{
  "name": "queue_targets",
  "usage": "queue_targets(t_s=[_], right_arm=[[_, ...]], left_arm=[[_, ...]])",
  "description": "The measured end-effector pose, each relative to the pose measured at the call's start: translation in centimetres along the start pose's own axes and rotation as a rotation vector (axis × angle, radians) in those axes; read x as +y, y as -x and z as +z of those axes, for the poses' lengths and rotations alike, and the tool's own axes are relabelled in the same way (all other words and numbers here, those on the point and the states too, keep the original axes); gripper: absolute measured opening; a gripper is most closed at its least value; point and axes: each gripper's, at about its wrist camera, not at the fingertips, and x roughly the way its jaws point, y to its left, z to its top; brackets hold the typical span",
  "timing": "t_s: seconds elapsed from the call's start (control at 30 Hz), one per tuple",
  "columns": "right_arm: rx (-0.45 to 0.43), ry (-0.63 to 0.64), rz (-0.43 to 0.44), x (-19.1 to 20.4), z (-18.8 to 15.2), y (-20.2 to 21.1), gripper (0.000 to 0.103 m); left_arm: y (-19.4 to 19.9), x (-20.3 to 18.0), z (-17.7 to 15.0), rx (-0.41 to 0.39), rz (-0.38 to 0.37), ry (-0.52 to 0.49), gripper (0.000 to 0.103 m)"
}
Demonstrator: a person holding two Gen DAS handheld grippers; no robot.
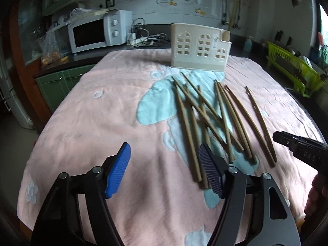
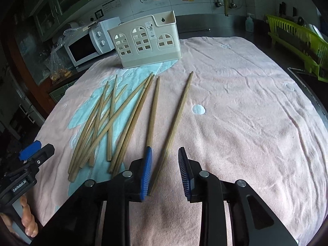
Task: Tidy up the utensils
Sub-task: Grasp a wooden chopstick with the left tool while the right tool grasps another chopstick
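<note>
- Pink fleece blanket with pale blue patches covers the whole table, way bigger than anything else here.
- Cream utensil holder with little arched window cutouts stands upright at the far end, well ahead of both sets of jaws.
- White microwave sits on the counter behind, off to the left of the left jaws.
- Bamboo chopsticks lie loose on the blanket between the holder and the grippers, a criss-crossed pile plus a few singles to its right.
- Right gripper is partly open, and the rightmost chopstick has its near end lying between the jaws, right up against the left pad. The pads aren't pinching it, so nothing's held.
- Left gripper is spread wide with only blanket between the pads. Its right pad sits over the near ends of the pile's leftmost sticks, and I can't tell if it touches them.
</note>
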Motion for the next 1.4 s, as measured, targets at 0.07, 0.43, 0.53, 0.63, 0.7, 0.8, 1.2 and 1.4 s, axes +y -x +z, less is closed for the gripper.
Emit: queue_targets(t_s=[0.07,0.43,0.53,0.63,0.7,0.8,1.2,1.4], right_arm=[[0.004,0.001,0.005,0.1,0.0,-0.1,0.031],[0.041,0.002,0.008,0.0,-0.3,-1.1,0.032],[0.045,0.005,0.009,0.0,-0.4,-1.3,0.033],[0.044,0.015,0.007,0.1,-0.4,-1.4,0.033],[0.044,0.018,0.008,0.0,-0.4,-1.4,0.033],[0.043,0.023,0.006,-0.1,-0.3,-1.4,0.034],[0.034,0.067,-0.048,-0.1,-0.5,-1.3,0.034],[0.032,0.063,-0.051,-0.2,-0.6,-1.3,0.034]], left_arm=[[0.0,-0.5,-0.1,-0.001,-0.025,-0.014,0.065],[-2.3,-0.3,-0.3,0.082,-0.05,0.019,0.042],[-3.0,-0.6,0.0,0.094,-0.048,0.014,0.042],[-3.9,-0.9,0.2,0.112,-0.042,0.013,0.039],[-4.5,-1.1,0.3,0.127,-0.038,0.009,0.039],[-5.0,-1.6,0.4,0.139,-0.023,-0.006,0.039],[-5.0,-2.2,0.3,0.136,0.095,-0.065,0.037],[-5.1,-2.3,0.5,0.137,0.129,-0.048,0.031]])
